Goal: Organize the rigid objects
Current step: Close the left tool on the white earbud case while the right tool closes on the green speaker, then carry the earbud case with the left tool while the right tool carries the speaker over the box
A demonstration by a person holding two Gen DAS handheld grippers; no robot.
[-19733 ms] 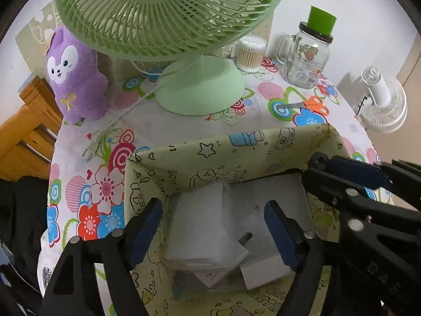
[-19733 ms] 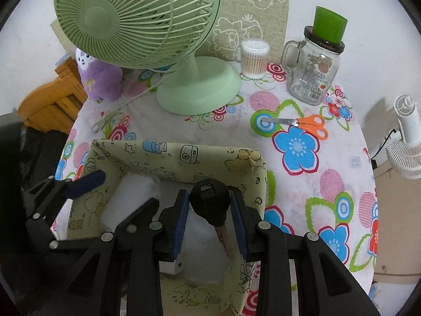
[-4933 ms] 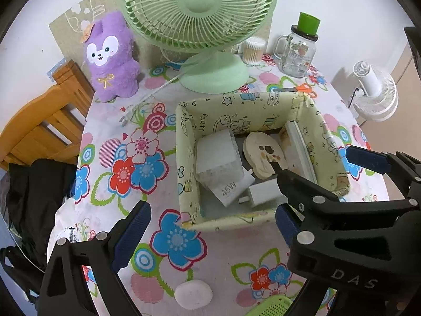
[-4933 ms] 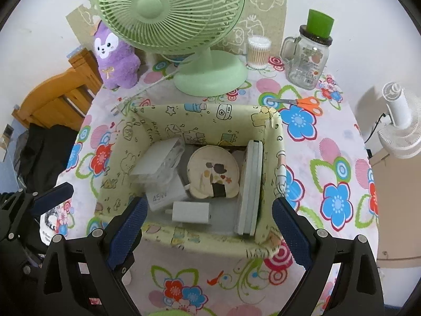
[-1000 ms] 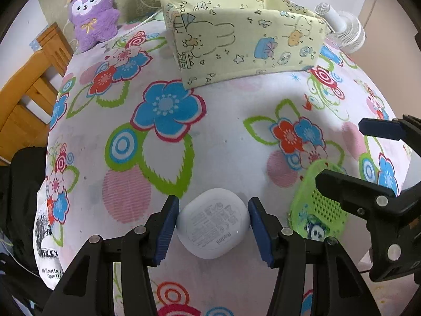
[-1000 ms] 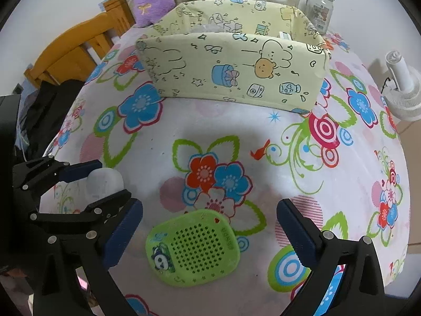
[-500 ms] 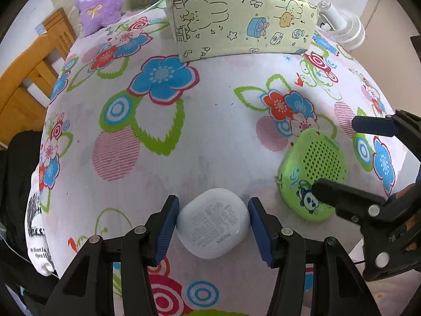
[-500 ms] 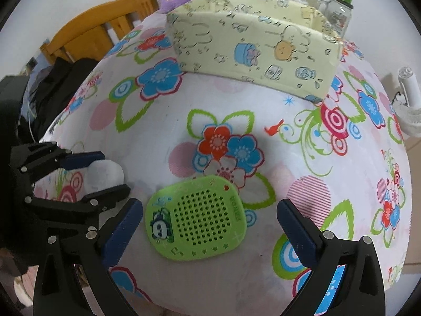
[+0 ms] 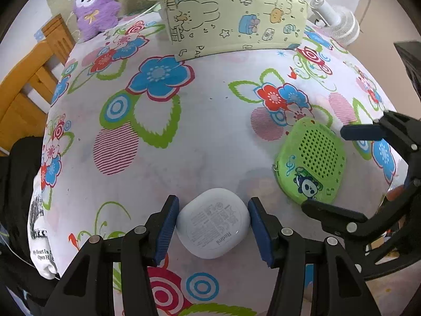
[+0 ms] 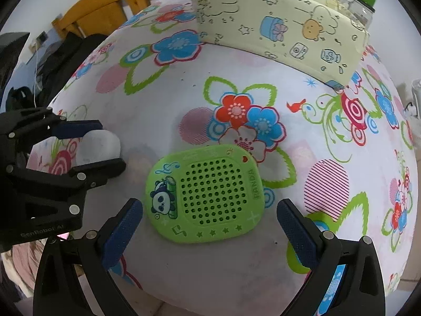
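My left gripper (image 9: 213,225) is shut on a white rounded earbud case (image 9: 213,222) with grey print on its face, held near the table's front edge; it also shows in the right wrist view (image 10: 98,146). My right gripper (image 10: 209,230) is open, its jaws on either side of a flat green perforated panda case (image 10: 206,193) that lies on the flowered tablecloth; it shows in the left wrist view (image 9: 310,159) too. The pale yellow cartoon-print fabric box (image 9: 234,18) stands at the far side, its contents hidden.
A purple plush toy (image 9: 93,4) sits at the back left beside a wooden chair (image 9: 23,71). A small white fan (image 9: 339,25) stands off the table at the back right. A green-lidded glass jar (image 10: 364,5) stands behind the box. Dark clothing (image 10: 52,60) hangs at the left.
Both grippers have moved a little forward over the table. My right gripper has come closer to the green panda case. The left stays shut on the white case.
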